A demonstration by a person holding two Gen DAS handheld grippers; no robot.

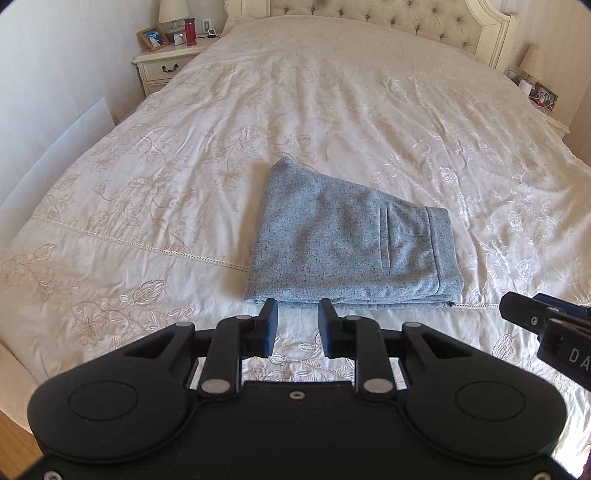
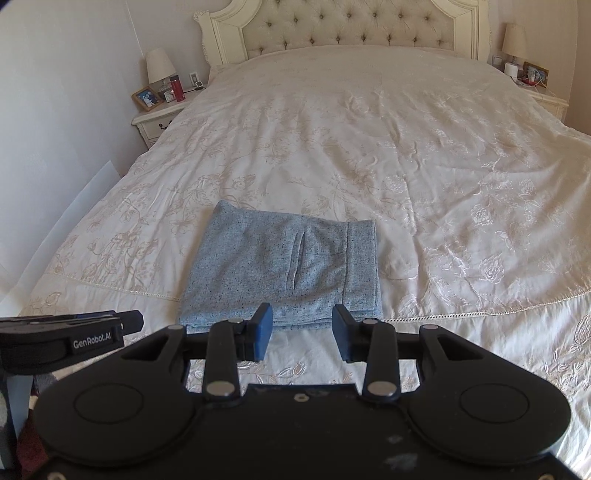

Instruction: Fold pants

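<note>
The grey speckled pants (image 1: 347,240) lie folded into a compact stack on the cream bedspread (image 1: 332,110), waistband to the right, a back pocket on top. They also show in the right wrist view (image 2: 284,269). My left gripper (image 1: 297,314) is open and empty, just short of the stack's near edge. My right gripper (image 2: 302,325) is open and empty, also just short of the near edge. Each gripper's body shows at the edge of the other's view, the right one (image 1: 546,325) and the left one (image 2: 74,336).
A tufted headboard (image 2: 351,26) stands at the far end. A nightstand (image 1: 166,62) at the left holds a lamp, a photo frame and a red bottle. Another nightstand (image 2: 543,96) stands at the right. Wood floor (image 1: 14,439) shows at the lower left.
</note>
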